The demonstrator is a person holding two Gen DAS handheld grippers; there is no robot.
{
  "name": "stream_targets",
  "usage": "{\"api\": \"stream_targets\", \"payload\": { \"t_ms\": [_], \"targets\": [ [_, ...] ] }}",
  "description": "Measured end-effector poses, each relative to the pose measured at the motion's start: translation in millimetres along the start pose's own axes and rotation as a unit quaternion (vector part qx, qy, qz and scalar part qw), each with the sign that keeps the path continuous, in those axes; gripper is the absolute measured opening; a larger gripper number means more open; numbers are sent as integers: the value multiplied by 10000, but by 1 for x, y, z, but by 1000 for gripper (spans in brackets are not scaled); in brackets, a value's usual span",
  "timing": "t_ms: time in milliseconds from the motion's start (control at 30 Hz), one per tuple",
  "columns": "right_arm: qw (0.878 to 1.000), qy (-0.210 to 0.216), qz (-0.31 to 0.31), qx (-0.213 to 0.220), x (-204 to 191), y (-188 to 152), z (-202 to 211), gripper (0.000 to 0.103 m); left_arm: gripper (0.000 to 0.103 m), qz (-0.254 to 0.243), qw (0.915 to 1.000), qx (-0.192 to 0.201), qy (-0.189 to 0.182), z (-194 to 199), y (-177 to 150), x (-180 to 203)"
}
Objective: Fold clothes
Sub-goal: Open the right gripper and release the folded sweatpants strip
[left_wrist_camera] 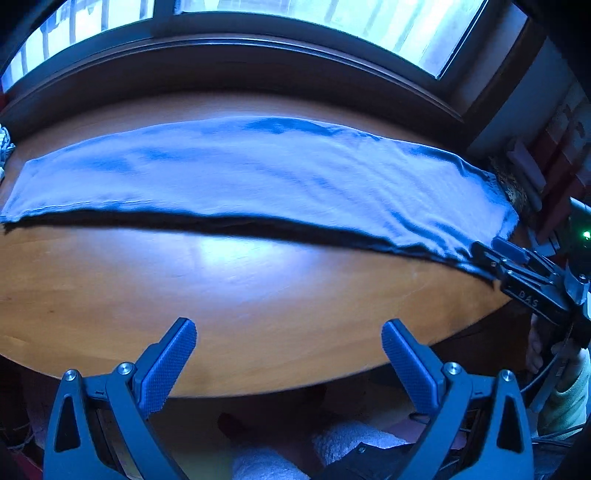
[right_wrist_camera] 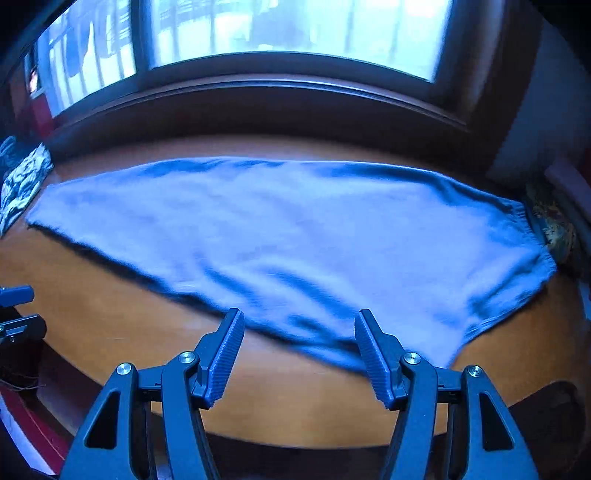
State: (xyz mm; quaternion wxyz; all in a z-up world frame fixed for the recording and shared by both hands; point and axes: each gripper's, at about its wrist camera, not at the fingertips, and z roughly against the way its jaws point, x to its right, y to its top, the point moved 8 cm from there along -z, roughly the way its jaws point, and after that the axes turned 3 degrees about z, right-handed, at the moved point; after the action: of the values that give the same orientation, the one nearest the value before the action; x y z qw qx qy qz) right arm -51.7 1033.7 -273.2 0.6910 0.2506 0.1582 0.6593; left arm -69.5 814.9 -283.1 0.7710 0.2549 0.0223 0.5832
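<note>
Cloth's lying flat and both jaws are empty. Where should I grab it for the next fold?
Probably the near edge of the blue cloth, where it lifts off the wooden table and casts a shadow. Come in low from the near side. The right gripper, jaws open, sits right at that edge near the cloth's right end; the left gripper is over bare table.

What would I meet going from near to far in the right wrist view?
Right tongs, open → bare wooden table → blue garment lying flat → dark window sill → window.
</note>
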Motion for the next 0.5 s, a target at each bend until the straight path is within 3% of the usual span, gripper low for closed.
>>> {"api": "stream_targets", "payload": {
  "t_ms": [200,500],
  "targets": [
    [9998,74,174,49,-76,-7,10,62,102,-88,9999,29,-44,24,-10,-52],
    [9977,352,569,-111,-139,8,-3,62,102,214,9996,134,-133,33,-5,-105]
  ]
}}
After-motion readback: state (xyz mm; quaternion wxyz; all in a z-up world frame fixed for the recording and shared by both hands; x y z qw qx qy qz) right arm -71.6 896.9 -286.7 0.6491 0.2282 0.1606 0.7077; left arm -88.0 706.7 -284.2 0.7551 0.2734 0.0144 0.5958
